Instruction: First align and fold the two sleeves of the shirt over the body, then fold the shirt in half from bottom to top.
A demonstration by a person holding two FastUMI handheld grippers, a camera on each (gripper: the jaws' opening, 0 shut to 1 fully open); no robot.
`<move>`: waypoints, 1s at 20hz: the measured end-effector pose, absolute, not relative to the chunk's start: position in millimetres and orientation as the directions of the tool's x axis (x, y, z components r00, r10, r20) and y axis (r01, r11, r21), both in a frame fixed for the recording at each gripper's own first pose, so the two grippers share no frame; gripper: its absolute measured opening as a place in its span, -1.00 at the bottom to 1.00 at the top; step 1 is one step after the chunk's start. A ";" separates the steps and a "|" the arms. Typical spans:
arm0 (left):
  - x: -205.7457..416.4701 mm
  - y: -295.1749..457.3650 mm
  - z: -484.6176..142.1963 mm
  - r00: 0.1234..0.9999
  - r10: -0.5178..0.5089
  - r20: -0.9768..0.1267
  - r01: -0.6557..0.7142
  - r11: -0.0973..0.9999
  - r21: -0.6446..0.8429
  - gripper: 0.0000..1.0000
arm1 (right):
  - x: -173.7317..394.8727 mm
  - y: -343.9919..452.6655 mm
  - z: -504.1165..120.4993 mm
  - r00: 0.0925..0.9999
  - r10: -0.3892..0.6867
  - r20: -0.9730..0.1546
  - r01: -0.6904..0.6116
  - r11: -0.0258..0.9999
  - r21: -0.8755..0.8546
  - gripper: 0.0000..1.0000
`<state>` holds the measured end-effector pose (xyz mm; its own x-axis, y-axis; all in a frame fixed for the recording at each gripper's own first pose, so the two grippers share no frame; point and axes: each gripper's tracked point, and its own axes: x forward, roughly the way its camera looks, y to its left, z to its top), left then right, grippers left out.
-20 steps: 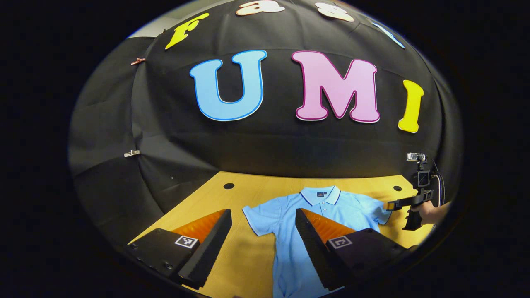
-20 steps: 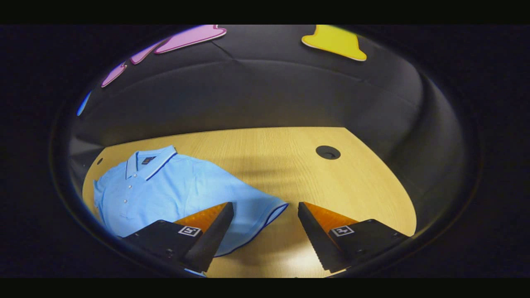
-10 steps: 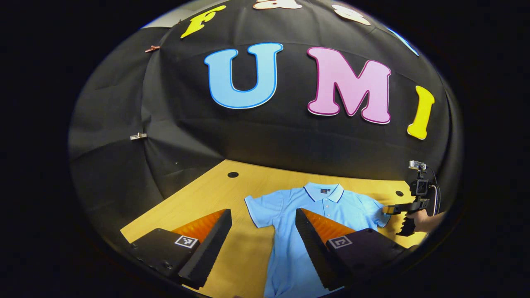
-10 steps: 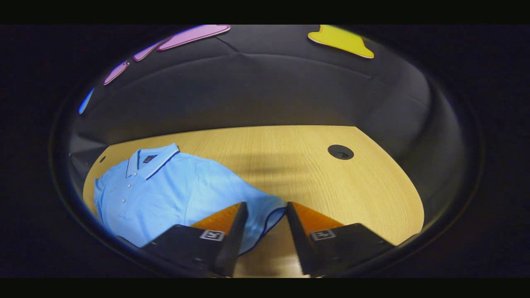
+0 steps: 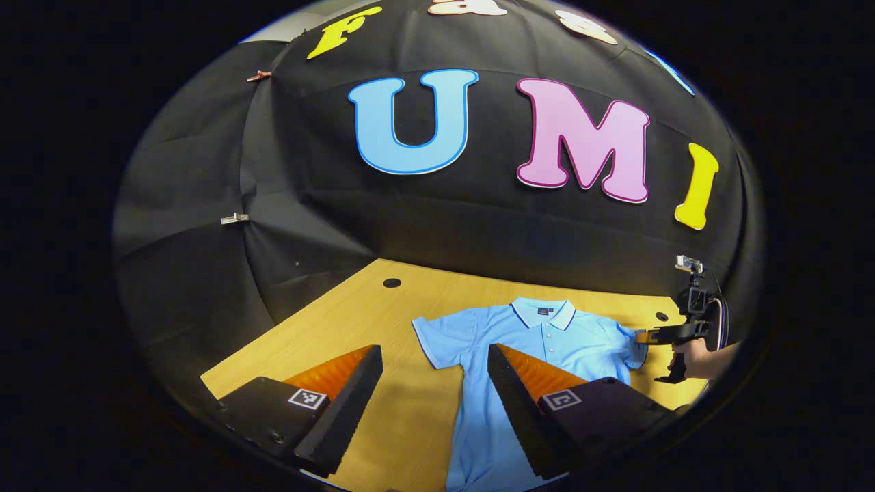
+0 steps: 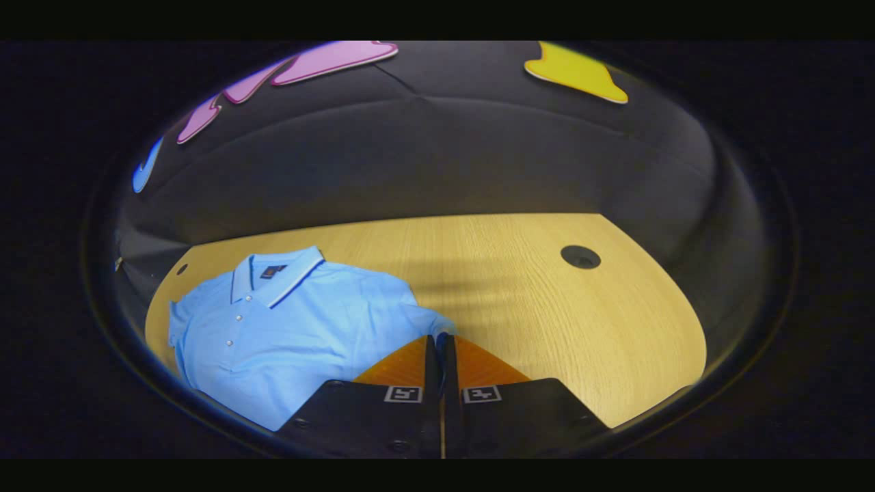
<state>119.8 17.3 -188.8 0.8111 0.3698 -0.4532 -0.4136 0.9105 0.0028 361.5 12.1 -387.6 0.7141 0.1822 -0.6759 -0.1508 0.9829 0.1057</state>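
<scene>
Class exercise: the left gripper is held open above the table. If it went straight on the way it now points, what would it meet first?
Most likely the shirt: its near sleeve lies just beyond the open left gripper, on the table. Depth is hard to judge; a flatter path could pass over it to the booth wall.

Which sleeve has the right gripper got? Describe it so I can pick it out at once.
On the wooden table lies a light blue polo shirt, collar toward the booth wall. The held sleeve is its short sleeve nearest the right gripper, whose fingers are shut on the dark-trimmed cuff; the other sleeve lies flat and free.
</scene>
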 end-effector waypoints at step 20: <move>86.8 47.4 -190.2 0.798 0.388 -0.461 -0.442 0.897 -0.010 0.96 | 298.0 219.2 -358.9 0.608 0.446 -0.657 -0.465 0.871 0.160 -0.84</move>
<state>86.8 47.4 -190.2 0.7981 0.3877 -0.4612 -0.4417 0.8971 -0.0103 298.0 219.2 -358.9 0.6082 0.4458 -0.6568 -0.4650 0.8707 0.1604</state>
